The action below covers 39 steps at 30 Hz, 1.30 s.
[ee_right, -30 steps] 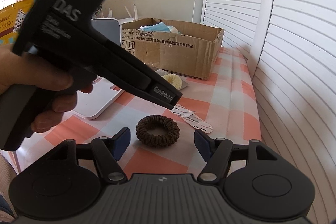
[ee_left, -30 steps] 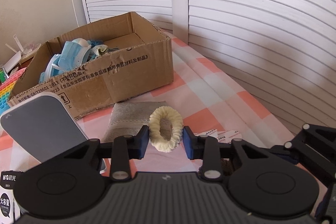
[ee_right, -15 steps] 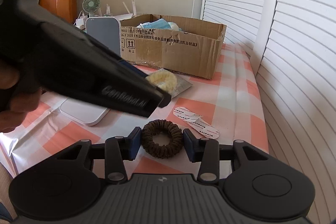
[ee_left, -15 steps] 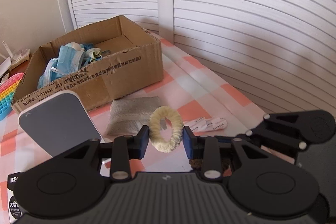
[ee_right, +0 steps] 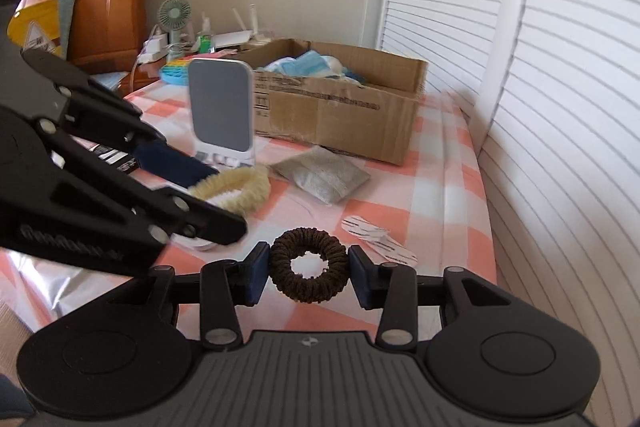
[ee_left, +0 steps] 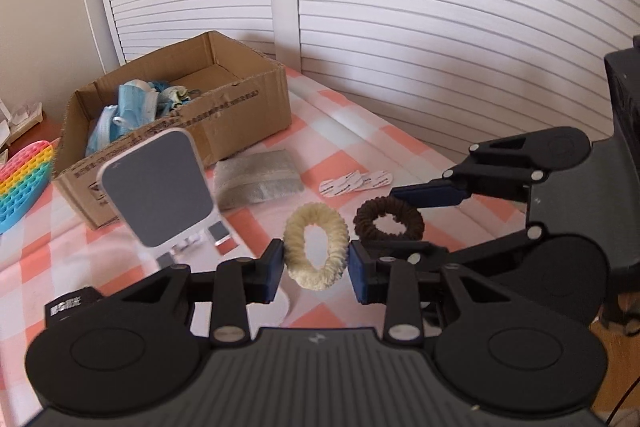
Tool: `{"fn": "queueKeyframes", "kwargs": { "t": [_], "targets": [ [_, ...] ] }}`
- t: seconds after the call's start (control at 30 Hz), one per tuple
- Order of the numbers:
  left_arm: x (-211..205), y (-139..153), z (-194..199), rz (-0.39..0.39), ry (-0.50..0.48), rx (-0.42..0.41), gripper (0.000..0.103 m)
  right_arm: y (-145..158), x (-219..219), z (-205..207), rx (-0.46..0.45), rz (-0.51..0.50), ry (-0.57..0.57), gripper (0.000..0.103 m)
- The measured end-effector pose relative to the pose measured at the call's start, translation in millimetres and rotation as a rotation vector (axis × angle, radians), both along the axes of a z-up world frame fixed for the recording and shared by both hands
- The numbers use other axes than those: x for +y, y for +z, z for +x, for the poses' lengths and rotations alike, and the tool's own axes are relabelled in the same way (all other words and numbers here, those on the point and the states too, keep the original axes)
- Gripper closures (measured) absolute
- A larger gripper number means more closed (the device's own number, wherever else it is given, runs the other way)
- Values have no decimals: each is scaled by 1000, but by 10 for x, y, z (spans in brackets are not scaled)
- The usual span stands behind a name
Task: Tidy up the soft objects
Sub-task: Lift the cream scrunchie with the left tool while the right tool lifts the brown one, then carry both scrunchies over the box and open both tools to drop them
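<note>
Cream scrunchie (ee_left: 316, 251) pinched between left fingers (ee_left: 269, 270)

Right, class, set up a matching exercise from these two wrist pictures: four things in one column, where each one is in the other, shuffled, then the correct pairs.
Things
1. cream fluffy hair scrunchie
2. dark brown ribbed hair scrunchie
3. blue paper face masks
4. grey woven fabric pouch

Places
A. inside the brown cardboard box
B. pinched in the left gripper
C. lying flat on the pink checked tablecloth, in front of the box
D. pinched in the right gripper

Pairs: 1-B, 2-D, 3-A, 4-C
</note>
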<state>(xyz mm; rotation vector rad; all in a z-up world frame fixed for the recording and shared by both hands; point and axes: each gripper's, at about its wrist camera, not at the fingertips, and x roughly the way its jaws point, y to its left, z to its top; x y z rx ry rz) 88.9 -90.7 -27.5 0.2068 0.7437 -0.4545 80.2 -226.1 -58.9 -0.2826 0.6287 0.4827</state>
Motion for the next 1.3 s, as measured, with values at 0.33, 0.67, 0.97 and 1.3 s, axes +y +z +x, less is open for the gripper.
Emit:
{"fn": "queueKeyframes", "kwargs": {
  "t": [0.33, 0.67, 0.97, 1.3],
  "targets": [
    [468, 141, -194, -5, 37, -1, 70, 112, 152, -85, 6, -29, 12, 56],
    [938, 126, -193, 25, 88, 12, 70, 245, 237, -54, 0, -47, -4, 56],
    [1253, 202, 100, 47, 130, -15, 70, 351, 302, 183, -3, -44, -14, 56],
    [1281, 458, 754, 9, 130, -61, 70, 595, 307, 645, -40, -27, -2, 56]
  ]
}}
